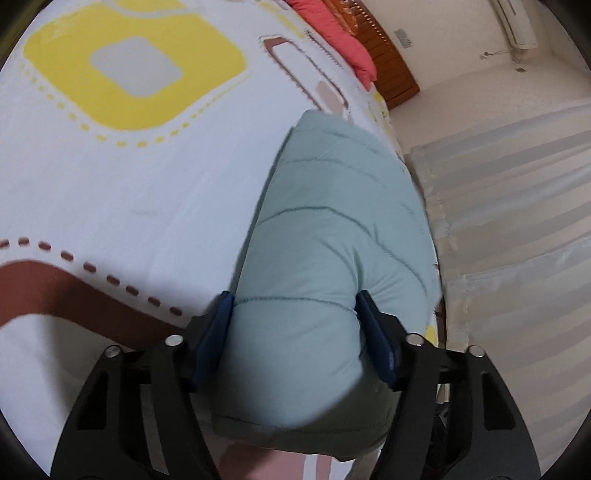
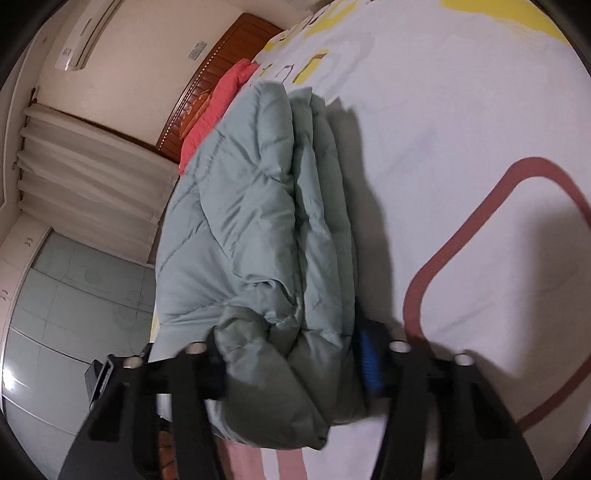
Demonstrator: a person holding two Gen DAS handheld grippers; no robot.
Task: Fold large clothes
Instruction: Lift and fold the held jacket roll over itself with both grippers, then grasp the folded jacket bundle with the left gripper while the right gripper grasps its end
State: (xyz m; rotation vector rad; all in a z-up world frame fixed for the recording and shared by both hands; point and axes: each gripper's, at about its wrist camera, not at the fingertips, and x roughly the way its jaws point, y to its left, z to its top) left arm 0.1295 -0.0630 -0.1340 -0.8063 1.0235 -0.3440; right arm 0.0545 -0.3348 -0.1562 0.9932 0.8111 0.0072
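Left tongs (image 1: 295,332) clamp the folded green jacket (image 1: 332,221) on the bed (image 1: 129,192); right tongs (image 2: 291,354) grip its bunched end.

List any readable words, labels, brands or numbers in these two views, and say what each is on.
None can be read.
Air conditioner: a small label at its end, too blurred to read.
Wall plate by the headboard: no legible marking.
Quilted jacket and bedsheet: no text visible.
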